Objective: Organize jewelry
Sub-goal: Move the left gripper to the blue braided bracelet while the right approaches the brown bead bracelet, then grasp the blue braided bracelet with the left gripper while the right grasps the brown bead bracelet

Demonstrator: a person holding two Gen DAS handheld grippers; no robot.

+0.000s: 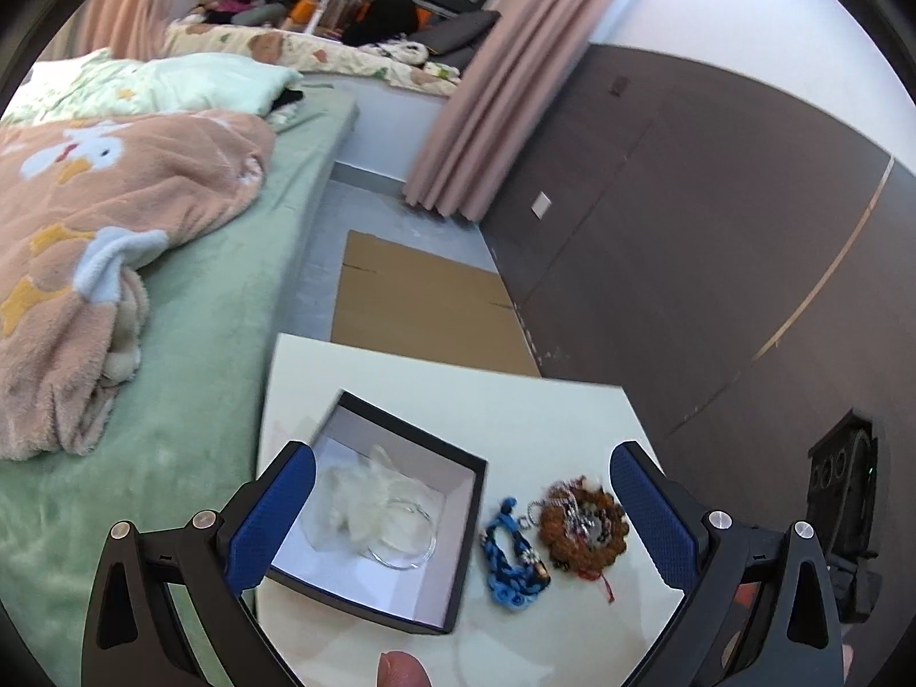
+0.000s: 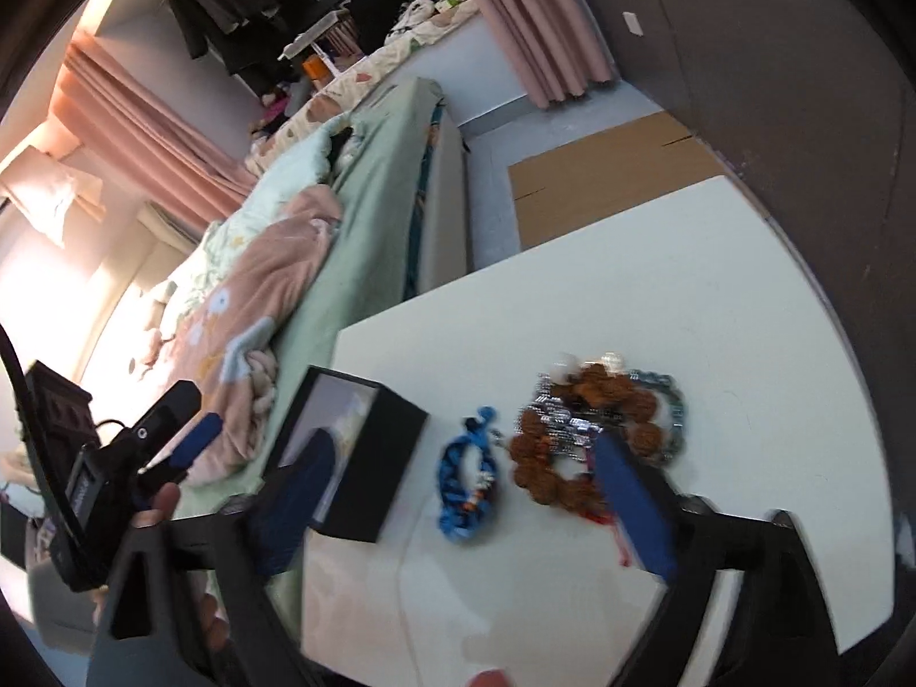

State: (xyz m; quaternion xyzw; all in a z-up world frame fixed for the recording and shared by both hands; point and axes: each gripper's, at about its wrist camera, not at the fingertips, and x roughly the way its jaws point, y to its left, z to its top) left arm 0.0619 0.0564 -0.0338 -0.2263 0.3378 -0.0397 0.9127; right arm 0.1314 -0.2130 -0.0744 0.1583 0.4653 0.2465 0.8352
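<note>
On the white table (image 1: 515, 401) stands an open black box (image 1: 464, 521) with a white lining. A clear bangle (image 1: 403, 541) and a white gauzy pouch (image 1: 358, 498) lie inside it. Just right of the box lie a blue braided bracelet (image 1: 515, 558) and a brown bead bracelet (image 1: 584, 524) tangled with a silver chain. My left gripper (image 1: 461, 458) hovers open over the box and the bracelets, holding nothing. In the right wrist view, my right gripper (image 2: 464, 452) is open and empty above the blue bracelet (image 2: 466, 486), between the box (image 2: 366, 452) and the brown beads (image 2: 572, 441). A teal bead string (image 2: 672, 401) lies behind those beads.
A bed with a green sheet (image 1: 189, 343) and a pink blanket (image 1: 103, 217) borders the table's left side. Flat cardboard (image 1: 423, 297) lies on the floor beyond the table. A dark panelled wall (image 1: 715, 217) runs along the right. A thumb tip (image 1: 403, 670) shows at the bottom edge.
</note>
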